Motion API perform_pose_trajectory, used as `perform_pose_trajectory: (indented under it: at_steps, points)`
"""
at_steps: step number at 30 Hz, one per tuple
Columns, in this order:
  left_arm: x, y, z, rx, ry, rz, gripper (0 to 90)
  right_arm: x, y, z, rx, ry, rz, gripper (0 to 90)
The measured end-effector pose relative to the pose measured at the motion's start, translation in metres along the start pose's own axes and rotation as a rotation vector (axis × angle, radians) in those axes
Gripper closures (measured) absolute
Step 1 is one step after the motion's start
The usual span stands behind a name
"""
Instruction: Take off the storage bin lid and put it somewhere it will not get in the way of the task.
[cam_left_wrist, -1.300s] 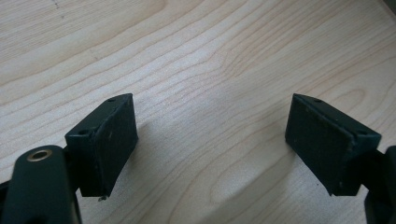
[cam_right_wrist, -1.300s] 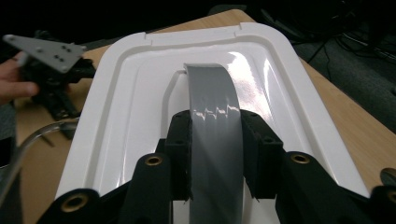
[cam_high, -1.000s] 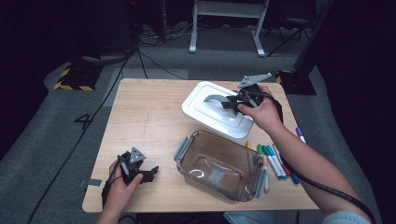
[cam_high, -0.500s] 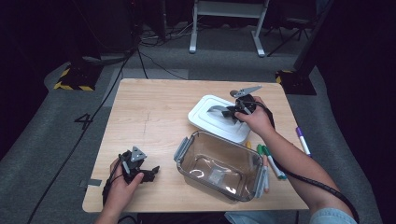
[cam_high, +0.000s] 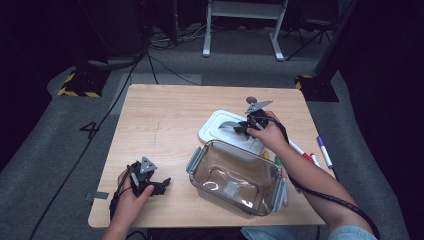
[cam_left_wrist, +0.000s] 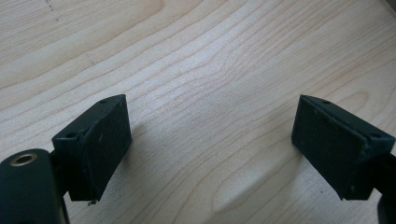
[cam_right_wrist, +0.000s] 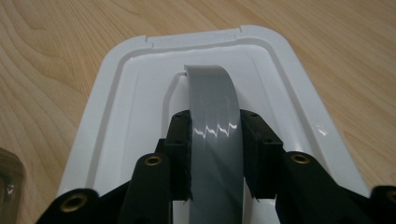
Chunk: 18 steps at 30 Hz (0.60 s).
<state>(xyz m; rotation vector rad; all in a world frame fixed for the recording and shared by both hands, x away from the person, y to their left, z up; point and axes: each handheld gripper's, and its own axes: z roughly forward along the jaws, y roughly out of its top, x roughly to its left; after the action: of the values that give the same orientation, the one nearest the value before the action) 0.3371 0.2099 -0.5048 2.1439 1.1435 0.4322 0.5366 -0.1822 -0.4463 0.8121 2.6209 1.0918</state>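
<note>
The right gripper (cam_high: 243, 128) is clamped on the grey strap (cam_right_wrist: 215, 140) of the white lid (cam_high: 216, 131), its jaws pressing the strap's two edges. The lid sits on the bench (cam_high: 165, 120) just behind the clear container (cam_high: 234, 177), its near edge over the container's far rim. Markers (cam_high: 324, 151) lie to the right. The left gripper (cam_high: 159, 185) rests near the bench's front-left corner, jaws wide apart over bare wood.
</note>
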Motion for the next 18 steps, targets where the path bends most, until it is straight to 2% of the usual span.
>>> perform_pose_trajectory:
  at_steps: [7,9,13,18]
  points:
    - [0.000,0.000,0.000,0.004,-0.003,0.002,12.3,0.005,-0.008,0.014,0.019,0.011,-0.001,67.0]
    - [0.000,0.000,0.000,0.004,-0.003,0.002,12.2,0.005,-0.008,0.013,-0.005,0.012,-0.003,63.0]
    - [0.000,0.000,0.000,0.002,-0.001,0.002,12.2,0.006,-0.005,-0.003,-0.054,0.014,0.006,57.3]
    - [0.000,0.000,0.000,0.005,-0.003,0.001,12.2,0.008,-0.007,-0.037,-0.093,-0.003,0.026,53.9]
